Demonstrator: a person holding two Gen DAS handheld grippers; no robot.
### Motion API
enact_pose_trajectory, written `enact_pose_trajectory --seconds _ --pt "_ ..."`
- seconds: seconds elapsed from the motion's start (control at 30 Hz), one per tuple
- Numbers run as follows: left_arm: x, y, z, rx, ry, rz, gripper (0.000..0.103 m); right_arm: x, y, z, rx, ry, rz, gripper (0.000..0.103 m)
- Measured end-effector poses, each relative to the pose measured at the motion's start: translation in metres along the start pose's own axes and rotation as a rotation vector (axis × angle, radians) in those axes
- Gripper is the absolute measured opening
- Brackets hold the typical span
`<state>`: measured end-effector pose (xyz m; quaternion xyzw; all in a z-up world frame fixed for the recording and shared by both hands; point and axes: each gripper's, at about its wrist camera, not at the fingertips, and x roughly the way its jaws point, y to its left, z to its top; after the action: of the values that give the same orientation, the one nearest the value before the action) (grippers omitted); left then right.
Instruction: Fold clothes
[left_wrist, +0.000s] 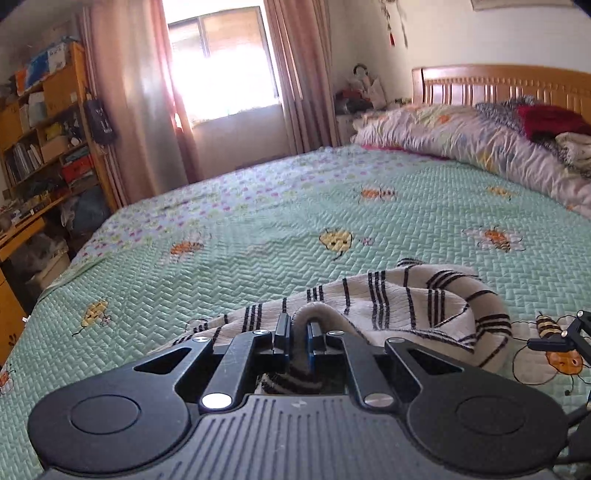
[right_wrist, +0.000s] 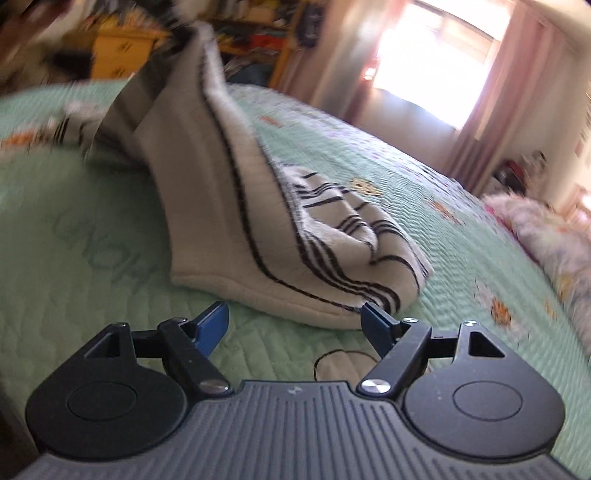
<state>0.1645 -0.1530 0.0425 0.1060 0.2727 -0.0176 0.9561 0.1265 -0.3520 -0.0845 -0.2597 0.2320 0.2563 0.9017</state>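
A cream garment with black stripes (left_wrist: 399, 302) lies bunched on the green quilted bedspread (left_wrist: 258, 229). My left gripper (left_wrist: 298, 332) is shut on a fold of it and holds that part up. In the right wrist view the same garment (right_wrist: 295, 236) hangs from the upper left down onto the bedspread (right_wrist: 424, 206). My right gripper (right_wrist: 295, 317) is open and empty, just short of the garment's thick hem. The right gripper's tip shows at the right edge of the left wrist view (left_wrist: 565, 338).
A rolled floral duvet (left_wrist: 461, 136) and piled clothes (left_wrist: 550, 122) lie by the wooden headboard (left_wrist: 498, 83). Cluttered wooden shelves (left_wrist: 44, 129) stand left of the bed. Pink curtains (left_wrist: 129, 92) frame a bright window (left_wrist: 221, 62).
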Motion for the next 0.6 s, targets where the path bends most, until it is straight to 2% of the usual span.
enact_pose_trajectory --seconds 0.1,0.17,0.23,0.3,0.33,0.37,0.4,0.47,0.6 --pt "0.019 0.0 0.01 -0.001 0.052 0.007 0.009 0.011 0.007 0.003 -0.045 0.038 0.029 0.079" --pt "0.029 -0.002 0.012 0.002 0.092 0.024 0.01 0.012 0.004 0.007 0.025 0.047 0.065 0.079" --pt "0.039 -0.004 0.009 0.001 0.173 0.052 0.02 0.012 -0.01 0.014 0.211 0.075 0.161 0.08" --pt "0.041 -0.004 0.002 -0.02 0.251 0.074 0.051 0.011 -0.027 0.021 0.468 0.123 0.293 0.082" --pt "0.04 -0.003 -0.002 -0.032 0.279 0.081 0.061 0.01 -0.034 0.023 0.594 0.15 0.353 0.083" --pt "0.037 -0.002 -0.006 -0.046 0.308 0.096 0.084 0.009 -0.038 0.026 0.695 0.176 0.39 0.083" --pt "0.034 -0.001 -0.01 -0.062 0.337 0.112 0.102 0.006 -0.039 0.031 0.755 0.209 0.392 0.084" --pt "0.027 0.002 -0.017 -0.085 0.381 0.117 0.102 0.001 -0.035 0.046 0.766 0.27 0.35 0.085" --pt "0.016 0.012 -0.03 -0.114 0.474 0.141 0.102 -0.005 -0.032 0.075 0.746 0.283 0.295 0.088"
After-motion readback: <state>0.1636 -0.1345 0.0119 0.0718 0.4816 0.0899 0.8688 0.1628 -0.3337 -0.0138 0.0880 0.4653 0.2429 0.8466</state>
